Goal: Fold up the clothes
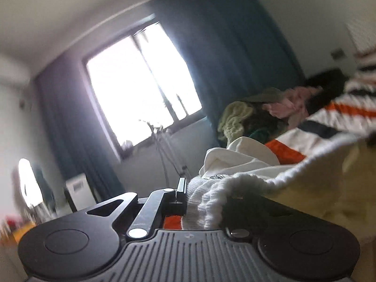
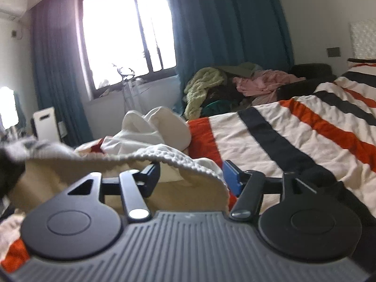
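Note:
A cream knitted sweater (image 1: 270, 178) lies on the striped bed cover. My left gripper (image 1: 199, 195) is shut on its ribbed edge, which bunches over the right finger and hides it. In the right wrist view the same sweater (image 2: 178, 162) drapes between the fingers of my right gripper (image 2: 190, 176), whose jaws stand apart around the knit edge. A second white garment (image 2: 152, 129) lies crumpled just beyond the sweater.
The bed has a white, orange and black striped cover (image 2: 293, 127). A pile of clothes (image 2: 235, 82), green, pink and dark, sits at the far side by the blue curtains (image 2: 223, 23). A window (image 2: 127, 30) and a white heater (image 2: 44, 124) stand behind.

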### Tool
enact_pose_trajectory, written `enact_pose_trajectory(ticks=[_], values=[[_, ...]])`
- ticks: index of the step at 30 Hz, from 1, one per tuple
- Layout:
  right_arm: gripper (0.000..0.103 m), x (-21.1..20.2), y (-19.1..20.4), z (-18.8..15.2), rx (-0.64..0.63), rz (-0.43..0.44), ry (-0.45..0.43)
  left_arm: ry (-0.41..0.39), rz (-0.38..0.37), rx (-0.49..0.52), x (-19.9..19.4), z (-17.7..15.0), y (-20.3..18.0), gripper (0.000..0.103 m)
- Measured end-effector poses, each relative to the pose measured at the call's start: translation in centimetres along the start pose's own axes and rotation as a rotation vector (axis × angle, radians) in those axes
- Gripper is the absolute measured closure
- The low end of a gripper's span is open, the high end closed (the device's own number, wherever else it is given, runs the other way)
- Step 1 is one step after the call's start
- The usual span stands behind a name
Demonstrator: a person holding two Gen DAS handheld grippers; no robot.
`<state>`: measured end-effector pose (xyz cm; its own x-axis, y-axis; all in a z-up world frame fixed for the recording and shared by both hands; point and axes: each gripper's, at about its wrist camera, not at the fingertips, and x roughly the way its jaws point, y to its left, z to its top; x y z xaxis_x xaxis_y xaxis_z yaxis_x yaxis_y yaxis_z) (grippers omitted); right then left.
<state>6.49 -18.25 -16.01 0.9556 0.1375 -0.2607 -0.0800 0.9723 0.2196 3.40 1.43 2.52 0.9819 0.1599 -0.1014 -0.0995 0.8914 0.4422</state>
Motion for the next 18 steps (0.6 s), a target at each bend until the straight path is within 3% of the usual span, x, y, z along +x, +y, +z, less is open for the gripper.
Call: enact_pose_trajectory(ticks=[9,14,18], values=[[0.041,1.9,4.6,-3.3,-0.251,0.101,0.138,0.151,0.01,-0.281,2.7,-1.5,8.8,0.097],[0.041,2.1,5.8,-4.3,-0.347,0.081,0.169,0.208,0.004,-0.392,3.0,-3.0,10.1,0.097],[0.029,2.4,4.3,-3.9,-0.298,-0.013,0.195,0.239,0.024,-0.466,3.6,-3.7,10.9,0.097]])
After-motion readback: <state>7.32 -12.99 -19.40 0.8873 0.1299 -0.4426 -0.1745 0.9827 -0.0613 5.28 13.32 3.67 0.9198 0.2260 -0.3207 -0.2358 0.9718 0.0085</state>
